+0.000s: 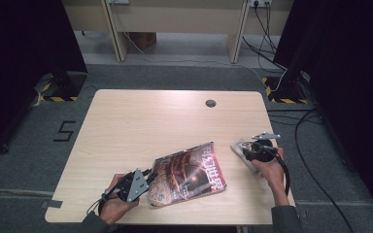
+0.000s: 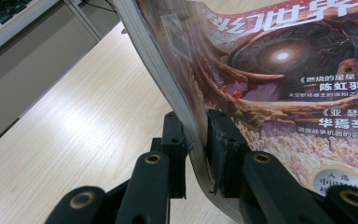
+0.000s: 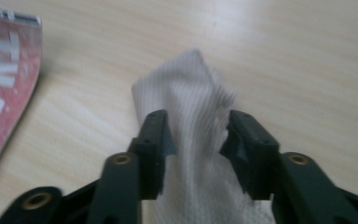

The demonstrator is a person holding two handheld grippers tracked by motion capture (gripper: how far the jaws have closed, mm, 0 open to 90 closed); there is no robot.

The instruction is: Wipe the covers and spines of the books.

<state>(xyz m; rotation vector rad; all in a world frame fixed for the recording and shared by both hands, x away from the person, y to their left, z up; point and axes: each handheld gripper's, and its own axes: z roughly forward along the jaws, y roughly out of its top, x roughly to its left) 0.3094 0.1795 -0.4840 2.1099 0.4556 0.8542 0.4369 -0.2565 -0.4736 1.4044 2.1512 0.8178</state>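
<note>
The left gripper (image 2: 196,140) has its jaws pinching the edge of a magazine (image 2: 279,79), one jaw on the underside and one on the cover, at the corner nearest the person. That corner is lifted and bowed upward off the table (image 2: 74,135), and the rest of the magazine runs away from the jaws with its reddish cover and white lettering facing up. In the high view the left gripper (image 1: 148,178) sits at the magazine's (image 1: 189,174) near left corner, held by the left hand (image 1: 114,204).

The right gripper (image 3: 196,135) has its jaws partly spread, with a white cloth (image 3: 186,98) bunched between them; the cloth seems to touch both jaws, though I cannot tell how firmly it is gripped. The cloth's tip lies on the table just beyond the jaws. The magazine (image 3: 4,84) lies off to this gripper's left, apart from the cloth. In the high view the right gripper (image 1: 245,150) and right hand (image 1: 272,170) sit just right of the magazine.
</note>
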